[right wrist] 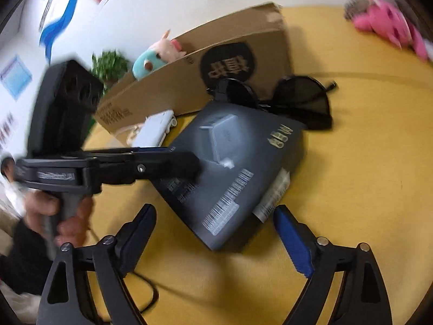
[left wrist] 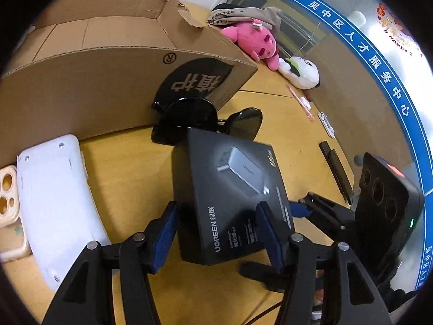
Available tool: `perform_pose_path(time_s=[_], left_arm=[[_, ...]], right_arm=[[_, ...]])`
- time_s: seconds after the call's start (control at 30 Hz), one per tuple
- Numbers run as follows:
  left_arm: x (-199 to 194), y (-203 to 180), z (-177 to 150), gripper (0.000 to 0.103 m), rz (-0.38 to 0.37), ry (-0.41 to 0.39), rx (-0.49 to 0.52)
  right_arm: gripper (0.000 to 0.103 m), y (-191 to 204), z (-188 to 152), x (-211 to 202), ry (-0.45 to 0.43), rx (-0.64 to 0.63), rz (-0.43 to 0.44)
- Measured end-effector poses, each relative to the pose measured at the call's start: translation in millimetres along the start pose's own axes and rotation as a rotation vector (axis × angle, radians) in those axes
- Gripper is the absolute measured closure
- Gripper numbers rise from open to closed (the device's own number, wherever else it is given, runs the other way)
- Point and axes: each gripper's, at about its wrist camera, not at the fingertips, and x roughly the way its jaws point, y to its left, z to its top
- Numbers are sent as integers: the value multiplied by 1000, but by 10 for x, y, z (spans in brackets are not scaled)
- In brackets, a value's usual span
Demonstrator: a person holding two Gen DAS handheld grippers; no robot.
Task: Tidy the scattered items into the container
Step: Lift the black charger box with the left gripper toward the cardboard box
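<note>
My left gripper (left wrist: 216,233) is shut on the near end of a black UGREEN charger box (left wrist: 230,189), tilted above the yellow table. The box also shows in the right wrist view (right wrist: 238,168), with the left gripper (right wrist: 173,162) clamped on its left side. My right gripper (right wrist: 216,238) is open and empty, just in front of the box; it also appears at the right in the left wrist view (left wrist: 311,211). Black sunglasses (left wrist: 216,119) lie behind the box against the open cardboard box (left wrist: 94,81). A white device (left wrist: 56,203) and a beige phone case (left wrist: 8,197) lie at left.
A pink plush (left wrist: 257,43) and a white plush (left wrist: 300,71) lie at the far table edge by the glass wall. A pen (left wrist: 300,103), a small white item (left wrist: 326,124) and a dark bar (left wrist: 335,170) lie at right. A plush (right wrist: 157,57) sits in the cardboard box.
</note>
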Motion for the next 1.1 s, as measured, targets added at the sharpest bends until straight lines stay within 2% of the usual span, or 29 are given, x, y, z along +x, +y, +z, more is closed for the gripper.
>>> perform_pose_path(time_s=[0.07,0.13,0.27,0.43,0.73,1.1], left_arm=[[-35,1,-30,46,3,-19,-10],[-71,-28,-63,46,20,-32,-11],[-205,-132,-90,46,37,-74,10],[-609,-257,-53,46,61,-166,37],[-1451,-389,157,46,120,-340,79],[-2090,-283,561,46,148,-502,61]], right_arm=[[15,62,-3,36,-19,-33,-70],[16,72,-19,23,-37,-18,-72],[18,225,-16,-34,-71,-58,-129],[18,416,88,-262,-133,-100,-133],[18,1012,647,-589,-259,-221,-116],[18,1502,1373,-724,-350,-332,-81]])
